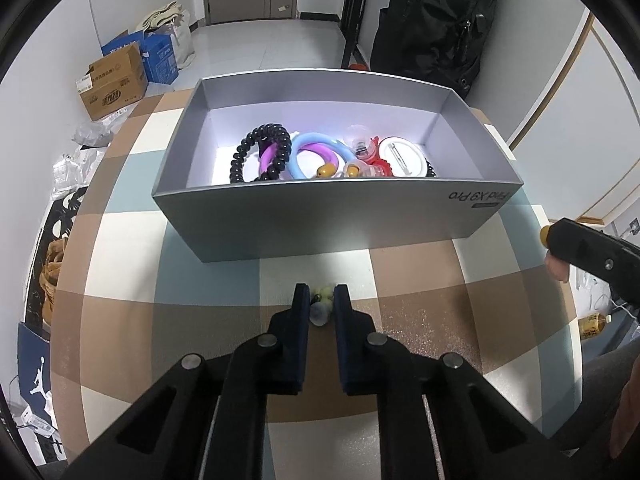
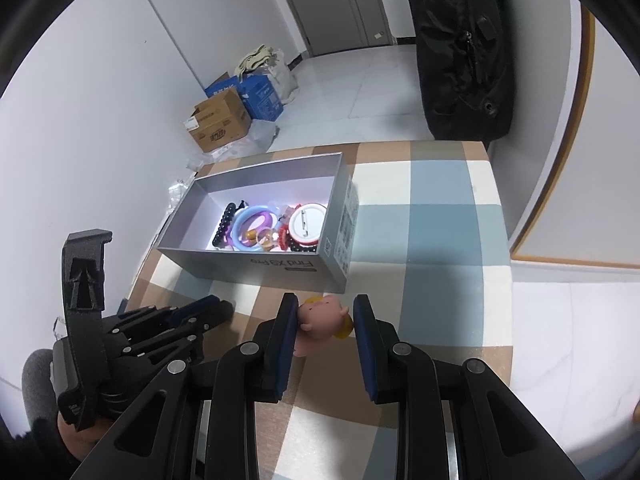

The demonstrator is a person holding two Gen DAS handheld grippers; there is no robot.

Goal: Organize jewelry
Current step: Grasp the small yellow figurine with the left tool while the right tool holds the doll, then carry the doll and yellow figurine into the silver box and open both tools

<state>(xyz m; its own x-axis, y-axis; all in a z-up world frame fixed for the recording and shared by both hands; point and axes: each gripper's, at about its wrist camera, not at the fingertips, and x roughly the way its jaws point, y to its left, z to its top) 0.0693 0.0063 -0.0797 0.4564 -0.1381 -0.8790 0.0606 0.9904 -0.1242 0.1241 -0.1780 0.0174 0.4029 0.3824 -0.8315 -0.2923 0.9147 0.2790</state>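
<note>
In the left wrist view my left gripper (image 1: 321, 306) is shut on a small trinket (image 1: 322, 299) with a pale yellow top and a clear bluish base, low over the checked tablecloth (image 1: 420, 280). Just beyond it stands the open grey box (image 1: 320, 216), holding a black bead bracelet (image 1: 262, 152), blue and purple rings (image 1: 310, 148) and a white round badge (image 1: 402, 156). My right gripper (image 2: 325, 320) is shut on a pink pig figure (image 2: 320, 318) with a yellow part, in front of the grey box (image 2: 256, 264). The left gripper (image 2: 212, 306) shows at lower left there.
The table's left edge (image 2: 132, 292) and far edge drop to a tiled floor. Cardboard boxes (image 2: 220, 124) and bags lie on the floor by the wall. A black backpack (image 2: 464, 48) hangs behind the table's far side. A hand on the right gripper body (image 1: 592, 256) is at the right.
</note>
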